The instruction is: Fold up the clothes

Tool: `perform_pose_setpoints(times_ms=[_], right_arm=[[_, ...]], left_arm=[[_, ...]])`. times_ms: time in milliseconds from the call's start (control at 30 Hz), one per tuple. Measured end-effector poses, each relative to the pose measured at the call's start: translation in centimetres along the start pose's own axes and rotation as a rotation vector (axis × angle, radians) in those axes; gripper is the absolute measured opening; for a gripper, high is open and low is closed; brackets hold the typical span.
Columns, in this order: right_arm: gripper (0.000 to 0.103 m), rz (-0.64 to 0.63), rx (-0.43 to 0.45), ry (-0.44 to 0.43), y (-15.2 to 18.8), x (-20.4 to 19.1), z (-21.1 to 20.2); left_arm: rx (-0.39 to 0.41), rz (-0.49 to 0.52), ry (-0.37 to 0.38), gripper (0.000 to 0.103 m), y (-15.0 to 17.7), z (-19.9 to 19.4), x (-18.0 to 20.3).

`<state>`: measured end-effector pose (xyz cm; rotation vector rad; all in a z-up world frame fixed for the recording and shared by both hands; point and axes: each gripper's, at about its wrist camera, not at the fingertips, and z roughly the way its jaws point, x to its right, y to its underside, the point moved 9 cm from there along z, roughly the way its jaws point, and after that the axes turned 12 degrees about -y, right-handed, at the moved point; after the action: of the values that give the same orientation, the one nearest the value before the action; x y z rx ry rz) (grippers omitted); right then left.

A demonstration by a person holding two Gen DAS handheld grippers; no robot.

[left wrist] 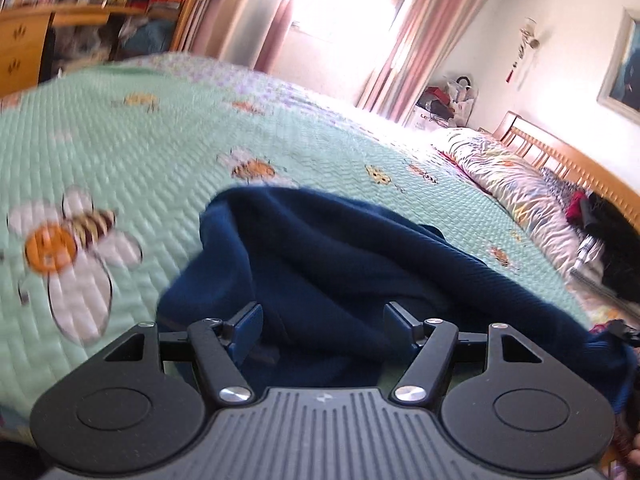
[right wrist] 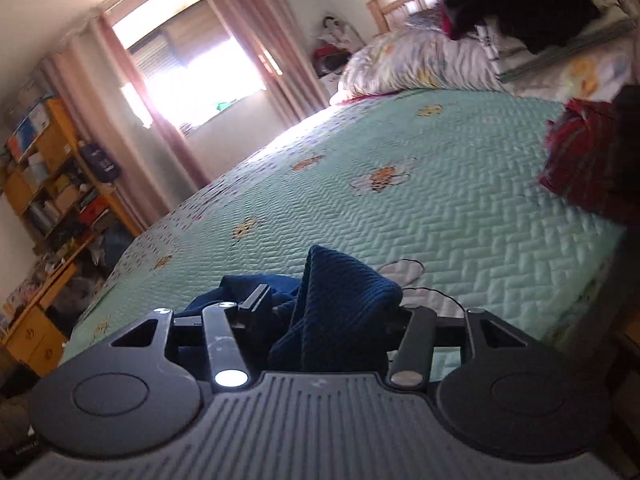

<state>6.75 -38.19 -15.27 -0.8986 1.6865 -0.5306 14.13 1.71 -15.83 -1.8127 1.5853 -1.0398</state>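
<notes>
I count one navy knit garment [left wrist: 340, 264] bunched on the bed in front of me, and one mint-green quilted bedspread [left wrist: 132, 152] under it. From my left wrist view I make out roughly six bee-and-flower prints on that spread; the blur keeps me from being surer. I see two grippers: my left gripper [left wrist: 323, 325] and my right gripper [right wrist: 326, 312], each with two fingers. There is one window [right wrist: 192, 68] with two pink curtains beside it, one wooden headboard [left wrist: 560, 156], one framed picture [left wrist: 624, 64] on the wall, one red bundle of cloth [right wrist: 576, 156], and one black heap of clothing [right wrist: 520, 0] near the pillows.
</notes>
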Motion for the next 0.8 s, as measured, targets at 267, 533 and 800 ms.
perform_pose_setpoints(times_ms=[267,533,800], right_arm=[[0.054,0.142,-0.016,-0.053,0.1,2.4,-0.8],[0.062,0.494,-0.082,-0.096,-1.3,9.8,-5.0],[0.085,0.14,-0.131,-0.293,0.8,0.5,-2.2]], left_arm=[[-0.032,-0.065,-0.018,0.071,0.9,-0.1,-2.3],[-0.055,-0.144,0.001,0.072,1.8,-0.7,-3.9],[-0.065,-0.096,0.065,0.072,2.7,-1.0,-0.8]])
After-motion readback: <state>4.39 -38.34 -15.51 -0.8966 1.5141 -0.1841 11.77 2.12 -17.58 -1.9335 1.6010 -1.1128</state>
